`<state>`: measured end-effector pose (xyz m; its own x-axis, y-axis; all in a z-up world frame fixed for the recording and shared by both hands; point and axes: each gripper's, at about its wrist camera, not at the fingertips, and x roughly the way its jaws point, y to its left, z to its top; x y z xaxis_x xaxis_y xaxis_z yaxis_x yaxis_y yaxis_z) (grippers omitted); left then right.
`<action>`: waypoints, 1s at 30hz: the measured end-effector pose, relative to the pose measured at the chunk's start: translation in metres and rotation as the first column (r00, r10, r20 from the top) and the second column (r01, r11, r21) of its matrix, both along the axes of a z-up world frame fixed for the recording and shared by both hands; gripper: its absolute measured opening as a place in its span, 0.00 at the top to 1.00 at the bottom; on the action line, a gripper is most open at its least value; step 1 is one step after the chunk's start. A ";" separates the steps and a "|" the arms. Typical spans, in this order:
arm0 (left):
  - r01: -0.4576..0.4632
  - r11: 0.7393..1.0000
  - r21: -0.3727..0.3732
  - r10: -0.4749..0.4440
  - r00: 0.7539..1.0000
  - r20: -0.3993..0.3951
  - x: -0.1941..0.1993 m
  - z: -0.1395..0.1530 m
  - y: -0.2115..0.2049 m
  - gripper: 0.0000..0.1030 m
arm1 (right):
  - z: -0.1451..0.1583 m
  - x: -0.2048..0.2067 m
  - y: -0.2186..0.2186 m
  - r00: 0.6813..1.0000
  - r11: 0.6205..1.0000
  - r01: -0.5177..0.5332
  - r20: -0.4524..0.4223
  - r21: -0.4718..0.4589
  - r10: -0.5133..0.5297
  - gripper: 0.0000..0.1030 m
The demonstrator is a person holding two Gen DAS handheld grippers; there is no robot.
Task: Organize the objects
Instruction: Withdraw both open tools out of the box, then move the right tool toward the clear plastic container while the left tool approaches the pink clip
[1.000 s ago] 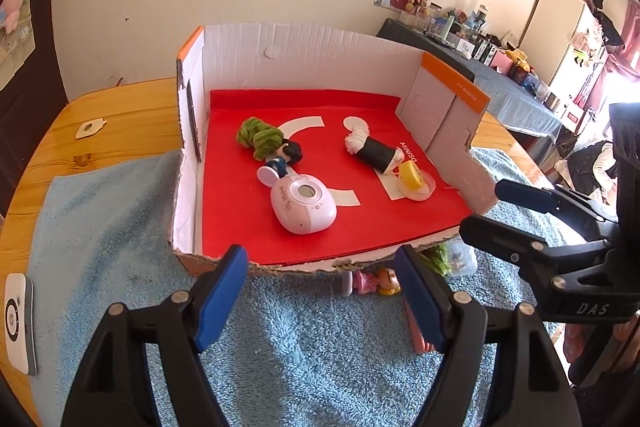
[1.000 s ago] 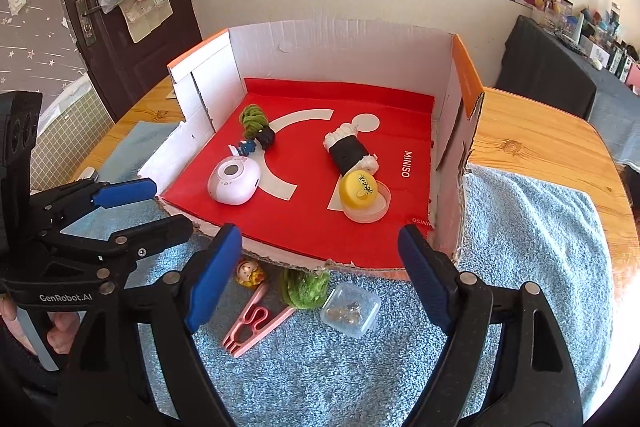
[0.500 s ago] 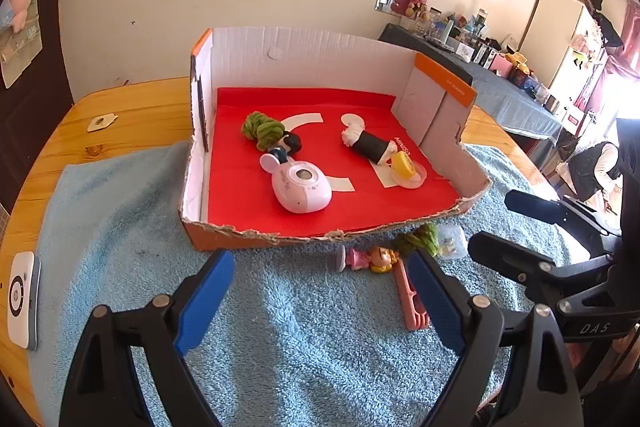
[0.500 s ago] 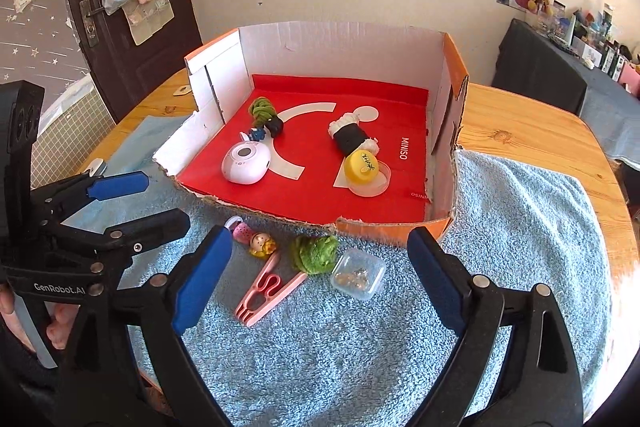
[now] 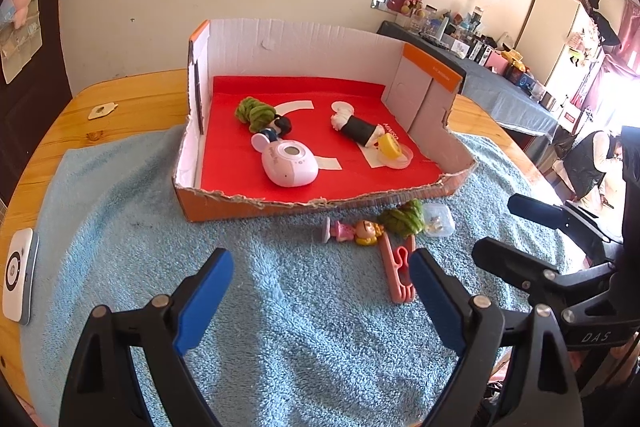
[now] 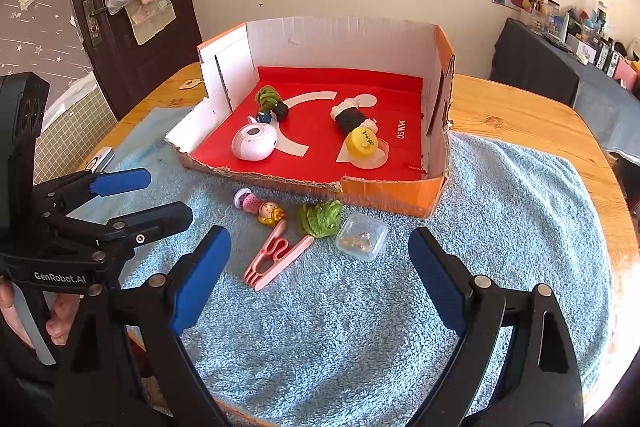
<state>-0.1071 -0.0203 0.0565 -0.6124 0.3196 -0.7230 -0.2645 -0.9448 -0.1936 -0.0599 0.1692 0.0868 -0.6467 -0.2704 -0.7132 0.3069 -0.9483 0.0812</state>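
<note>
A blue towel [image 6: 500,227] covers the wooden table [image 6: 520,115]. Nearest, both grippers hover over bare towel, angled down toward the items. The left gripper [image 5: 320,291] and right gripper [image 6: 320,267] each have fingers spread wide, nothing between them. Just beyond lie a pink clip [image 6: 276,255], doll figure [image 6: 260,207], green yarn ball [image 6: 320,217] and clear case [image 6: 362,237], at roughly twelve o'clock from the right gripper. Farther, the cardboard box [image 6: 392,193] already holds several items. Risk, as a judgement: the four loose items crowd together, so a wide closing grasp may catch two or snag towel pile.
</note>
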 end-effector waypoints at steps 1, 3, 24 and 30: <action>0.002 1.000 -0.001 -0.002 1.000 0.001 0.001 -0.001 0.001 0.12 | 0.000 0.002 0.001 1.000 1.000 0.002 -0.001 -0.001 -0.002 0.12; 0.010 1.000 0.000 -0.010 1.000 0.002 0.003 -0.002 0.003 0.14 | -0.001 0.005 0.001 1.000 1.000 0.004 -0.003 0.002 -0.004 0.12; 0.138 0.990 -0.020 -0.136 0.989 0.056 0.014 -0.025 0.045 0.61 | -0.044 -0.016 0.019 0.993 0.998 0.064 0.103 0.024 -0.066 0.59; 0.166 0.986 -0.019 -0.164 0.984 0.067 0.014 -0.030 0.055 0.65 | -0.050 -0.025 0.018 0.992 0.998 0.053 0.116 0.033 -0.057 0.59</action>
